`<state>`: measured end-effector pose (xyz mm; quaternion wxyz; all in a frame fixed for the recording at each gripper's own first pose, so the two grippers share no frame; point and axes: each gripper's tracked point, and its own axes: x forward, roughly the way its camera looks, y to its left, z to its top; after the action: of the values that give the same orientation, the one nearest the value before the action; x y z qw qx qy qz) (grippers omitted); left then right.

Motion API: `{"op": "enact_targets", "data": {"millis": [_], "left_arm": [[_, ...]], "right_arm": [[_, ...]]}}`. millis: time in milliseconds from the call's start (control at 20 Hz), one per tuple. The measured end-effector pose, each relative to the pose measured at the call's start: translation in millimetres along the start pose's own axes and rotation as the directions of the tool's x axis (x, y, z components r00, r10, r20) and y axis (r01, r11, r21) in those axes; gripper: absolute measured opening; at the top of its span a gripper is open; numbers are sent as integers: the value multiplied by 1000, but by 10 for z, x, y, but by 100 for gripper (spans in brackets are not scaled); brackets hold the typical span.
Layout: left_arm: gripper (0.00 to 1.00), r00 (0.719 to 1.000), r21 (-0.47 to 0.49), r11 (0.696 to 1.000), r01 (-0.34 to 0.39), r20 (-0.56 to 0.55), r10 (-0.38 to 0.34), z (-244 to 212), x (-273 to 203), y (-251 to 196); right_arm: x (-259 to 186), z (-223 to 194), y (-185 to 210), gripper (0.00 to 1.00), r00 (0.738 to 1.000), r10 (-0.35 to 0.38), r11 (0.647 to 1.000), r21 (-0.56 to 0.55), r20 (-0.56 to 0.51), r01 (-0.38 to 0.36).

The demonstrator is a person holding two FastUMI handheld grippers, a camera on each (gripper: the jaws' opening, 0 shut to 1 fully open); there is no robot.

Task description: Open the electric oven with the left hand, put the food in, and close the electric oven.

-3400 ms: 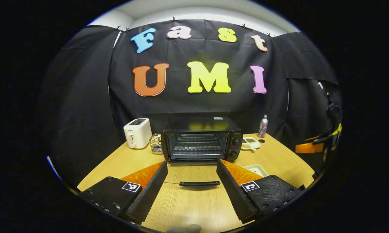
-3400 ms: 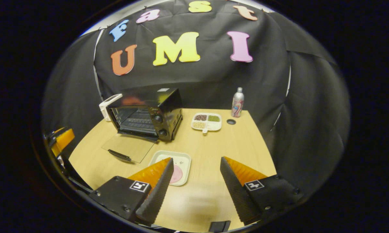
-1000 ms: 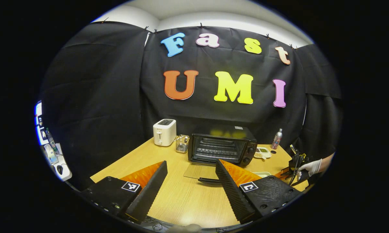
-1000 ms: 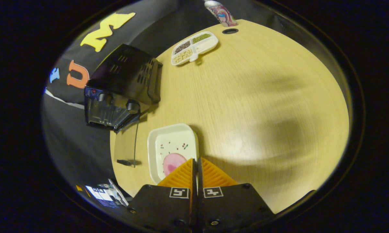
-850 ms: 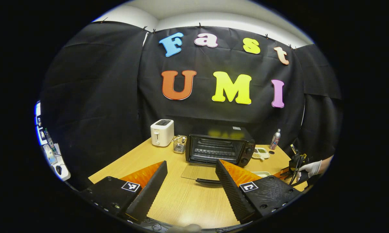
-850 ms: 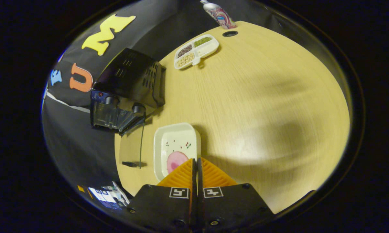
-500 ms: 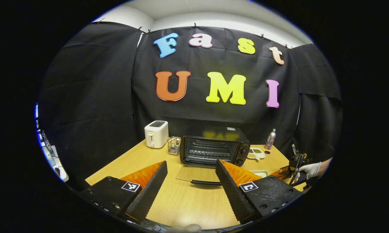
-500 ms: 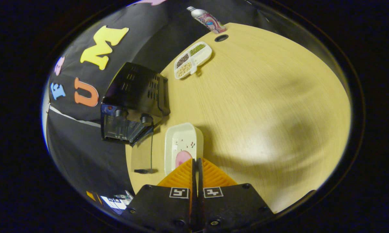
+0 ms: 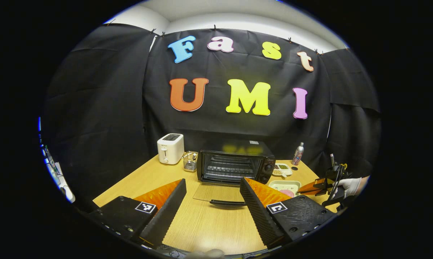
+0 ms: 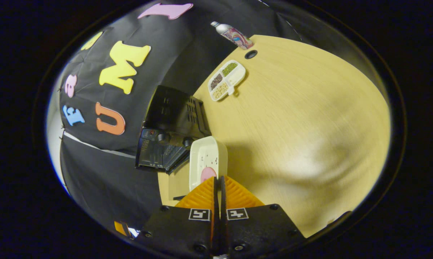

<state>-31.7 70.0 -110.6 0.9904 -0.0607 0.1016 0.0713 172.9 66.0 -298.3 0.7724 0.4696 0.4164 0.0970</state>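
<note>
Here the oven stands at the back of the wooden counter, and its glass door lies folded down flat in front of it, with the dark handle at the near edge. In the left gripper view, the left tongs are spread wide and hold nothing; they hang above the counter in front of the open door, well apart from it. The food, a round pink slice, lies in a white square tray. In the right gripper view, the right tongs are pressed together on the near rim of this tray, and the tray seems lifted and tilted, just beside the oven's knob side. In the left gripper view the same tray shows to the right of the oven, with a gloved hand behind it holding the right tongs. A white toaster and a small wire basket stand left of the oven. A divided dish of beans and a bottle stand at the far right of the counter.
</note>
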Motion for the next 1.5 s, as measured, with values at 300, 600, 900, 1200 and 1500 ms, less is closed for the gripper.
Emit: {"op": "enact_targets", "data": {"millis": [300, 600, 900, 1200, 1500], "left_arm": [[96, 1000, 33, 999, -10, 4, 10, 73, -6, 127], [96, 1000, 42, 999, -3, -20, 4, 45, -71, 247], [96, 999, 77, 997, -25, -29, 28, 56, -133, 440], [96, 998, 69, 997, -46, -49, 49, -18, -129, 551], [96, 995, 50, 997, -66, -76, 69, -111, 9, 710]], "right_arm": [[109, -265, 499, 4, 994, 55, 997, 50, 90, -60], [510, -714, 872, 4, 987, 103, 989, 94, 125, -115], [1043, -904, 1153, 4, 967, 130, 958, 223, 217, -179], [1608, -791, 1370, 4, 950, 120, 941, 273, 287, -201], [2054, -721, 1829, 4, 926, 114, 944, 252, 360, -215]]}}
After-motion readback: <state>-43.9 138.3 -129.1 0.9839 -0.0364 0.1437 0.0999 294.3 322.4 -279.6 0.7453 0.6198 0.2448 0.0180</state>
